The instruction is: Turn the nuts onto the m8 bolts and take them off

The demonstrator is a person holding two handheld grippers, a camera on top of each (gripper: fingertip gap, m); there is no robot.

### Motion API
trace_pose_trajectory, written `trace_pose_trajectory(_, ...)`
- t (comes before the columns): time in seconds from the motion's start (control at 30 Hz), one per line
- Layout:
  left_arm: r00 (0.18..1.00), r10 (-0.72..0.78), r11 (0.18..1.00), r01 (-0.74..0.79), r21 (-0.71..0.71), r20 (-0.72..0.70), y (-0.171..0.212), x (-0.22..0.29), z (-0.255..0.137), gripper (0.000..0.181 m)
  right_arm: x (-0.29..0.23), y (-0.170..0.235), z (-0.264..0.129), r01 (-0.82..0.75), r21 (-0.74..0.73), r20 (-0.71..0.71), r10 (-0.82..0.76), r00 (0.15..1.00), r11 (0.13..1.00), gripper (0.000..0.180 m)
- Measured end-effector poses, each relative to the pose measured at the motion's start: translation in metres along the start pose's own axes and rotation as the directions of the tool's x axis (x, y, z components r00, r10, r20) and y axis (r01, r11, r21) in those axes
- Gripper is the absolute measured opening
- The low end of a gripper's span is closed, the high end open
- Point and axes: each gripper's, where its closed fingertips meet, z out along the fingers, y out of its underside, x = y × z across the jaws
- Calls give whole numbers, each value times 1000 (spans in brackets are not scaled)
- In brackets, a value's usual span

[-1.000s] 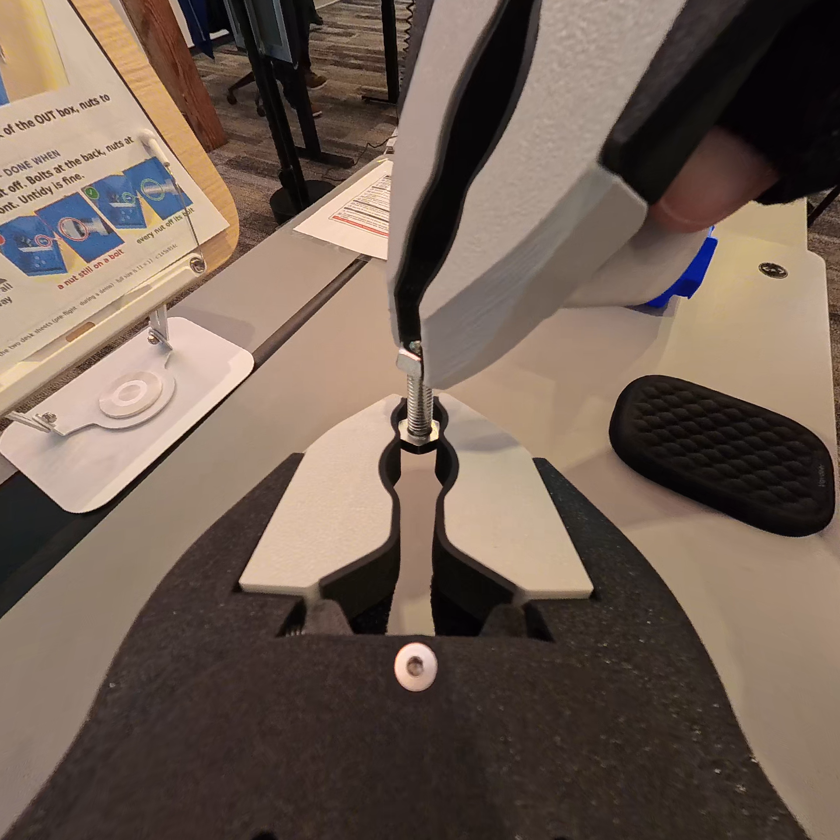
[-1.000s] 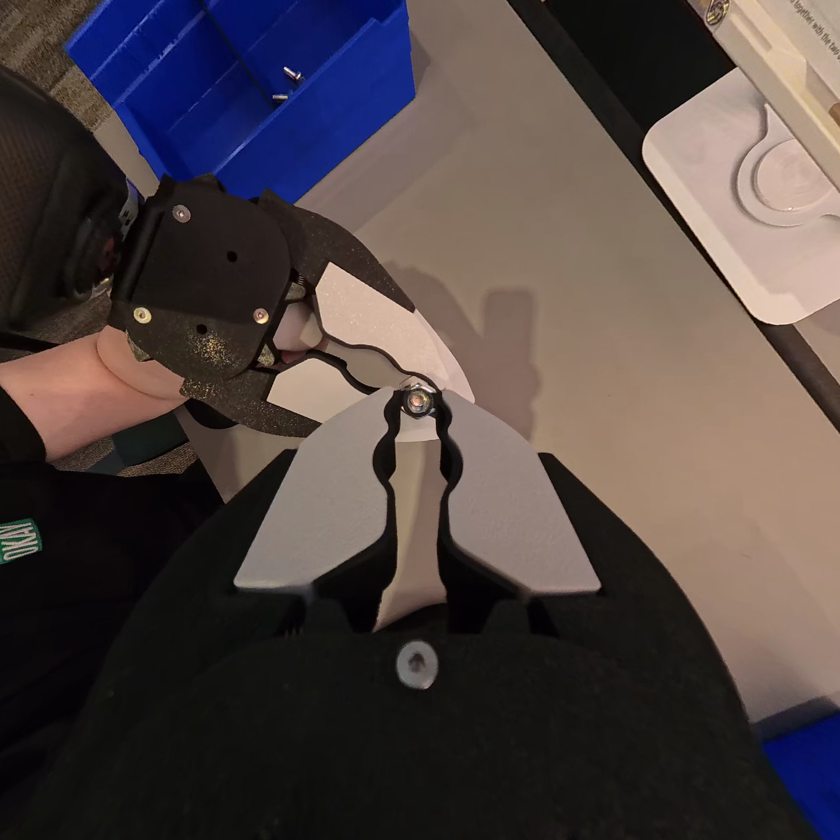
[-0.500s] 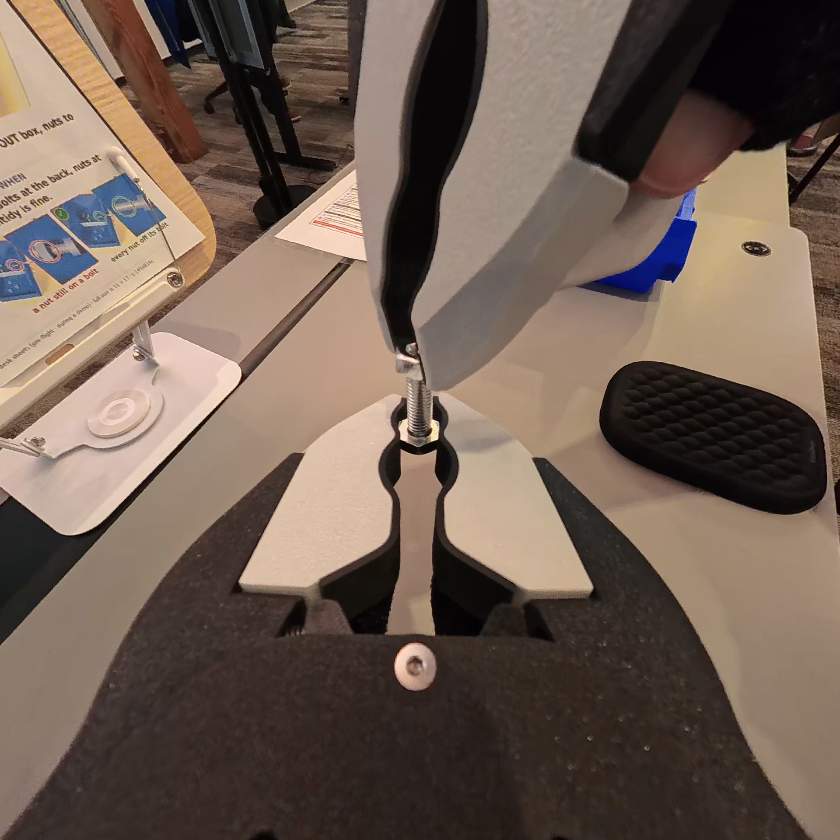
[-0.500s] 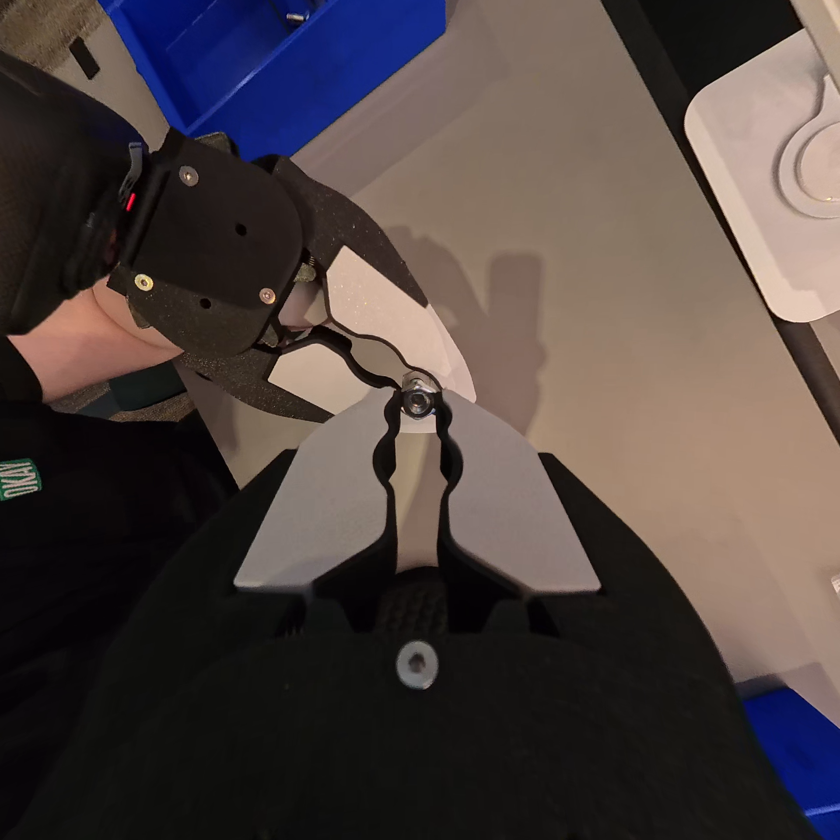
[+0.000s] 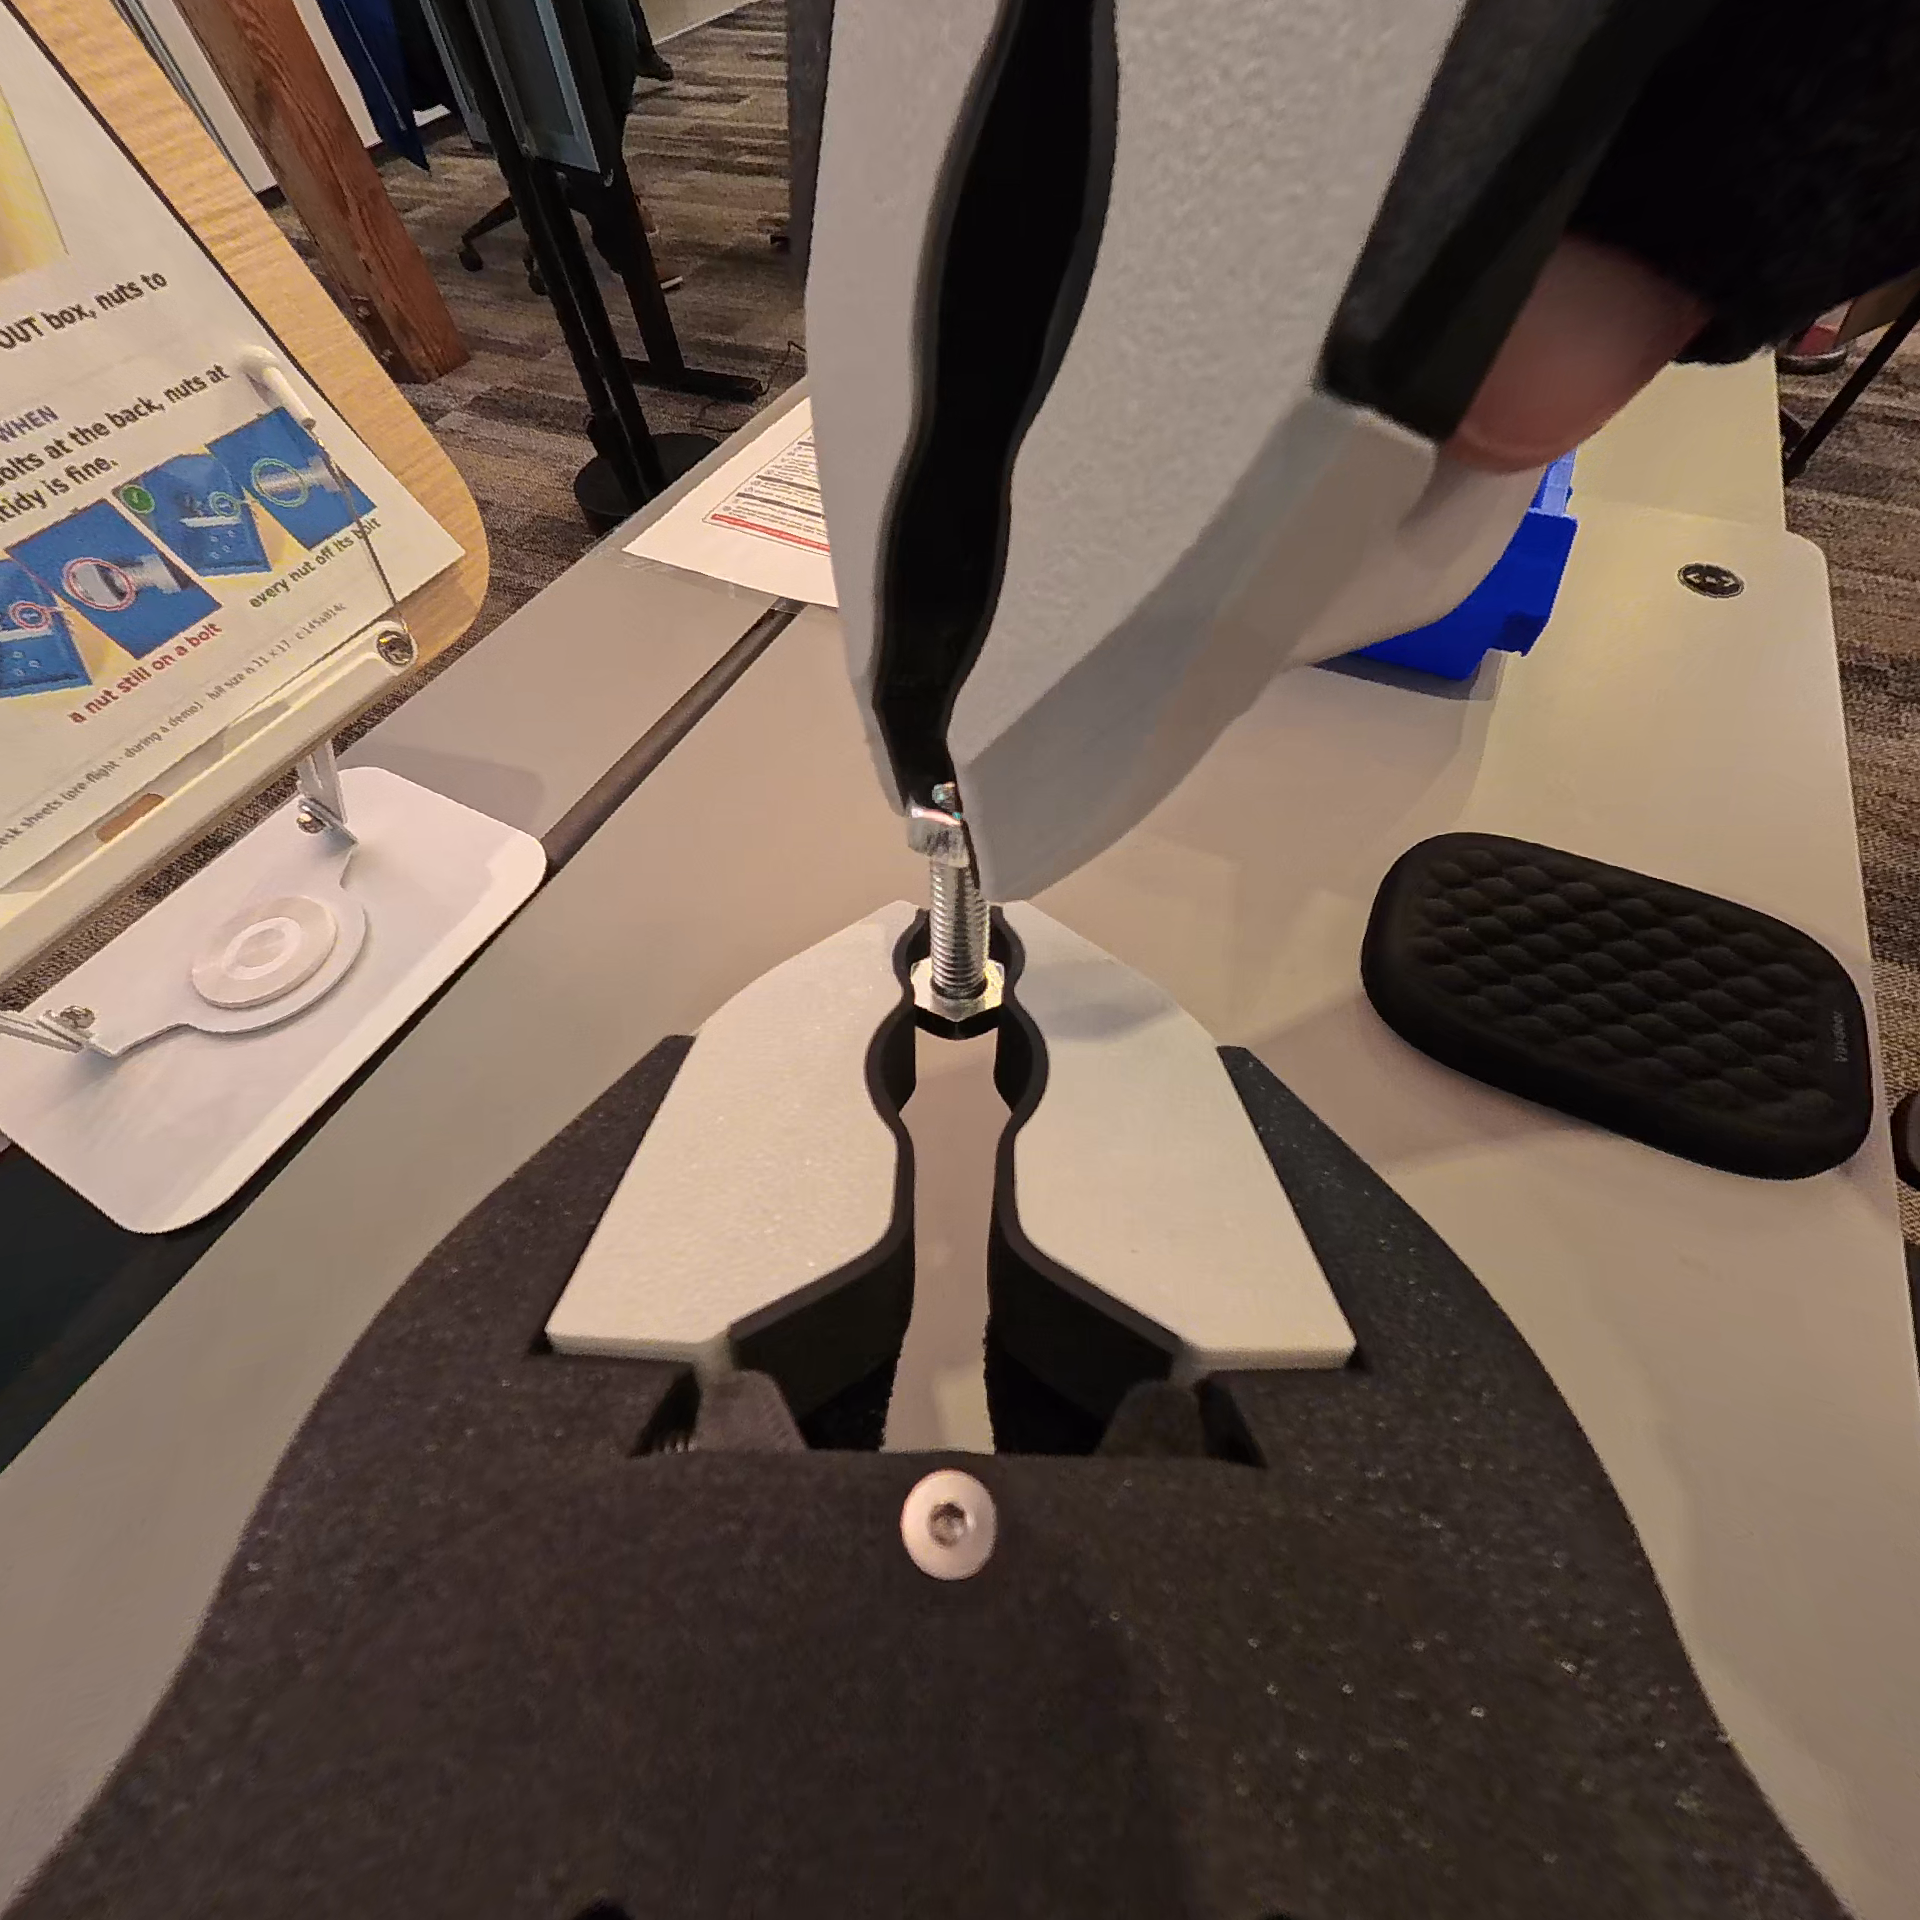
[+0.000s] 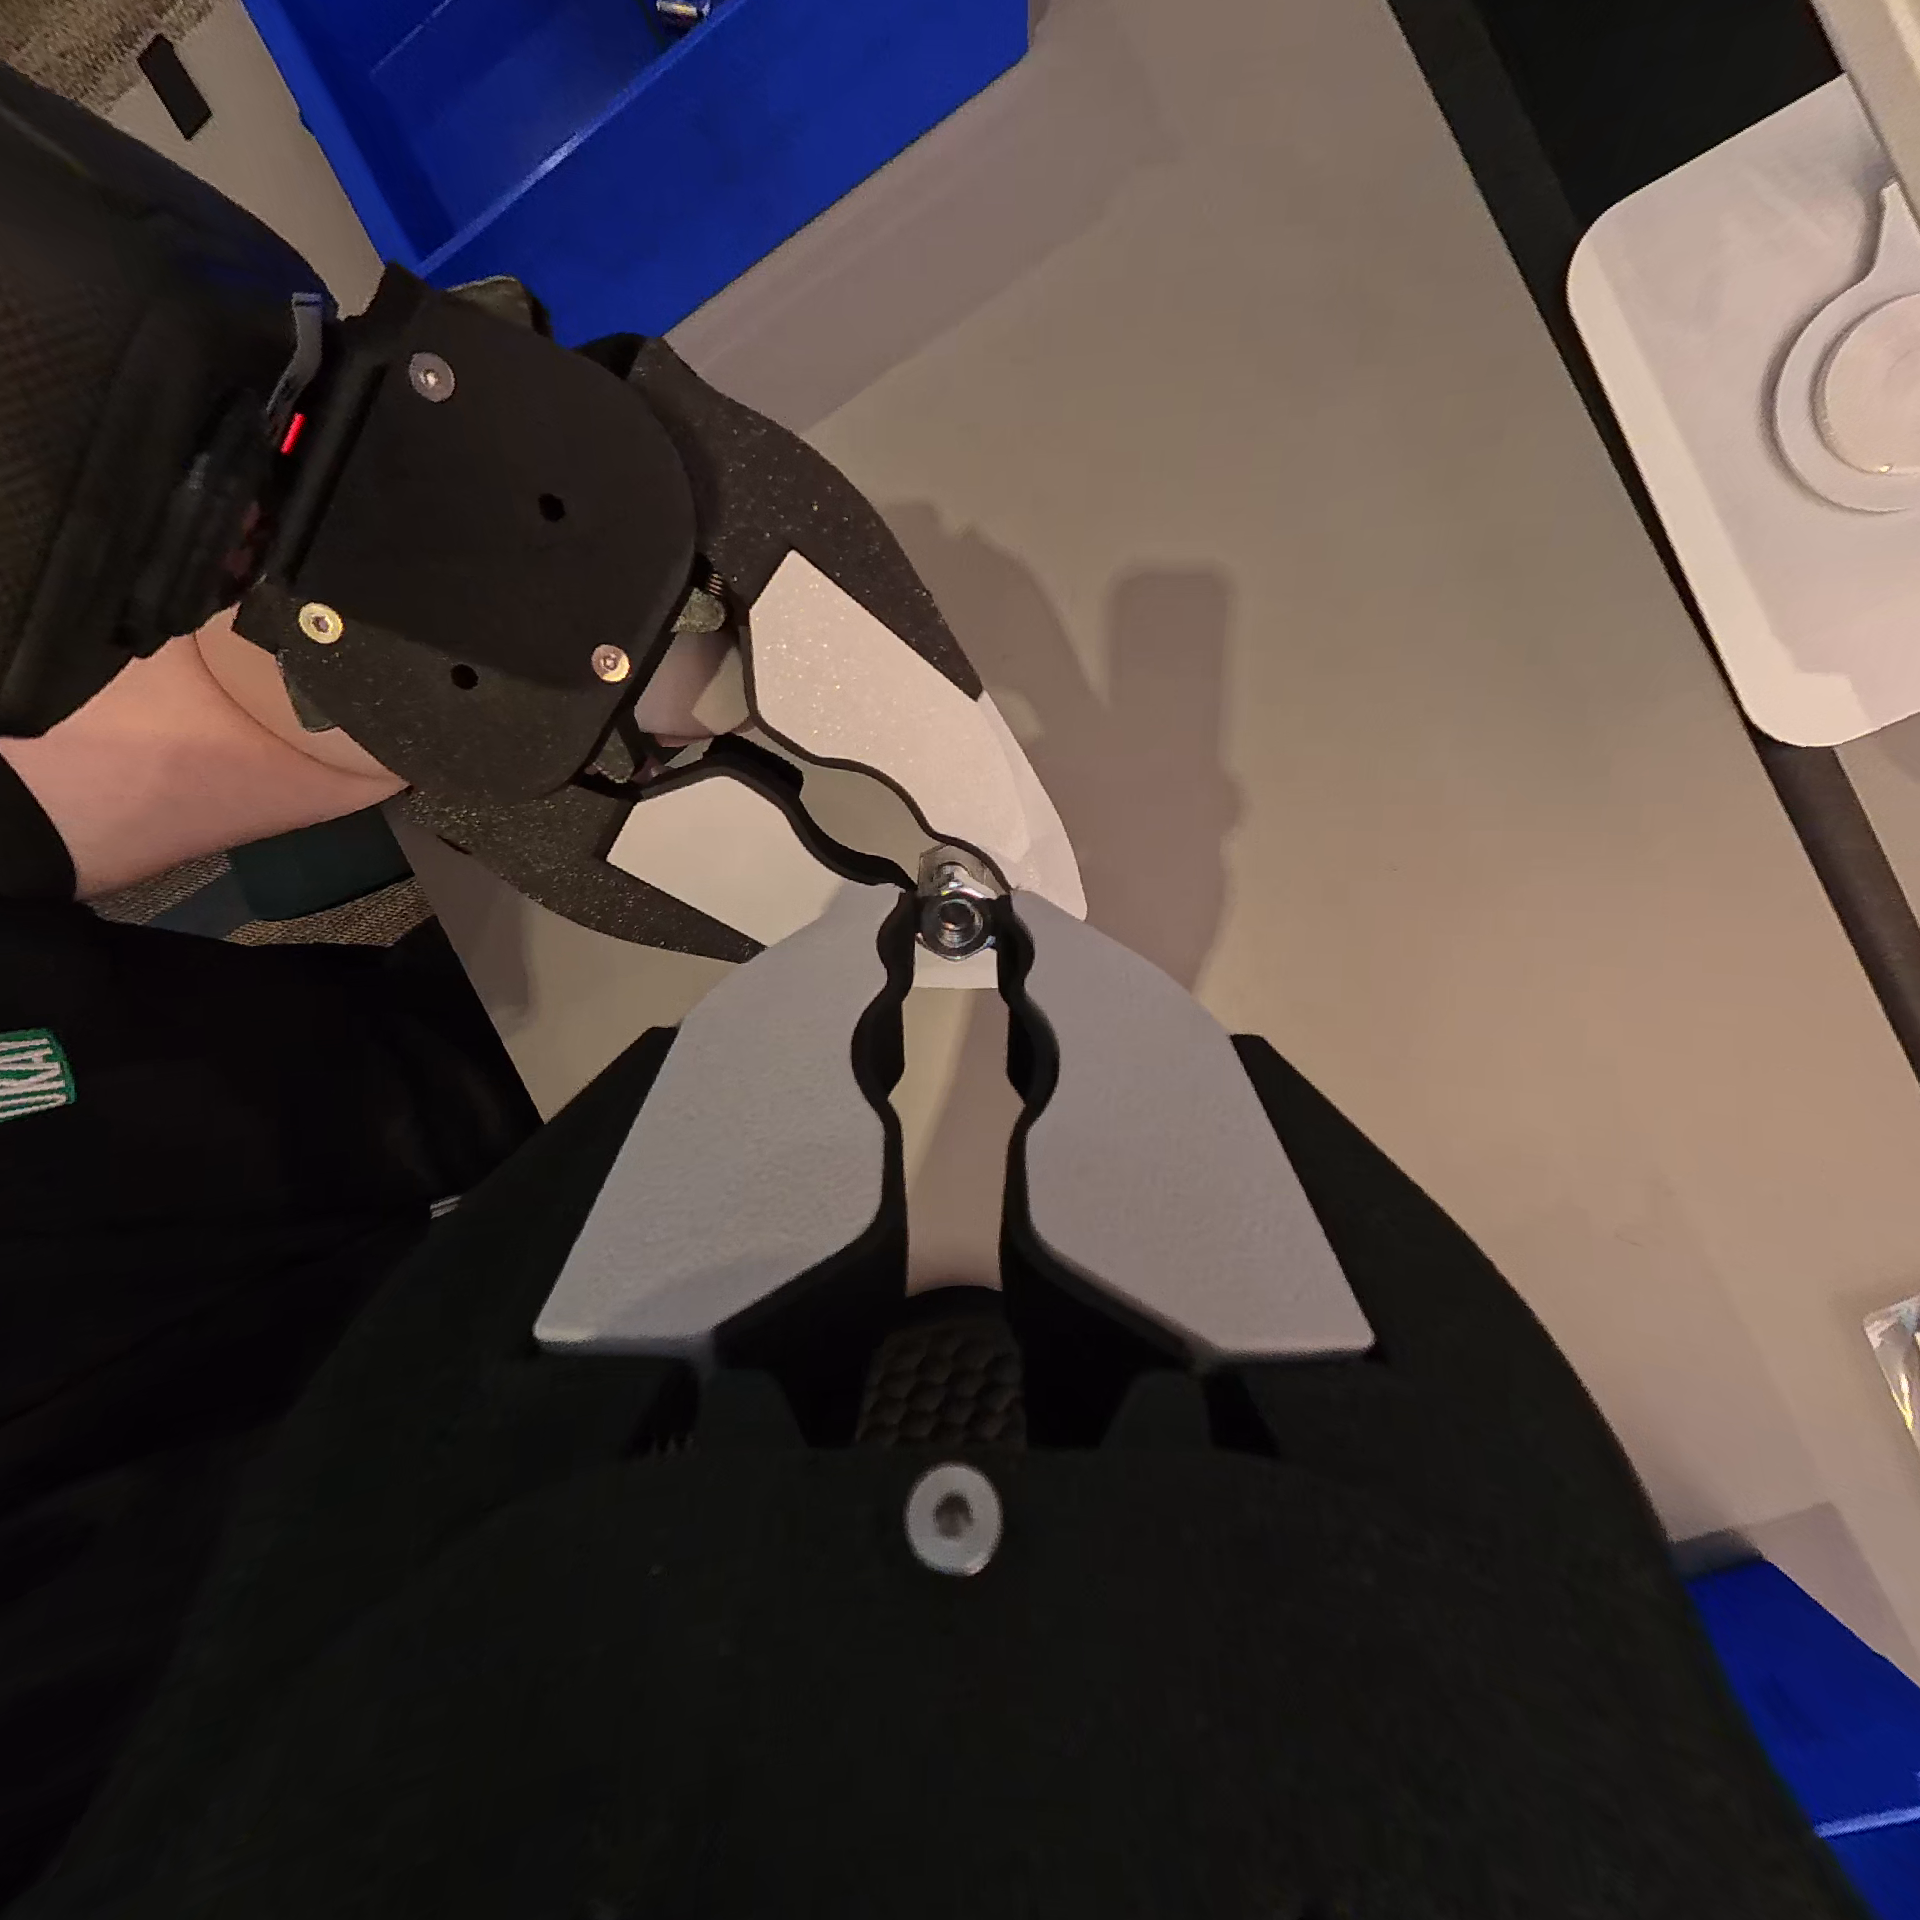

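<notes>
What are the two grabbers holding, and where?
Left gripper pinches the nut by its sides. Right gripper pinches the bolt by its head.

- My left wrist view looks level along its fingers, close over the table.
- My right wrist view faces straight down past its fingers; both share the bolt at the fingertips.

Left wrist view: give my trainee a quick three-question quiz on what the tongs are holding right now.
1. True or false: the left tongs are shut on the nut.
2. Pick one: the right tongs grip the bolt by A) its head, B) mid-thread, C) not at all.
3. Short answer: what colour is the bin behind the right tongs?

Key: 1 true; 2 A; 3 blue.
</notes>
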Motion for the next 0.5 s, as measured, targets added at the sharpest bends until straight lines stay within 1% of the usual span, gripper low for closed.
trace_pose_trajectory(0.33,1000,-7,1000,7,17,-10,-3,1,-3,10,-1,-4,-1,50,15,-19,-50,999,999,21)
trace_pose_trajectory(0.5,999,-23,999,24,35,-39,-6,3,-6,10,-4,-10,-7,124,59,-39,-122,992,991,31)
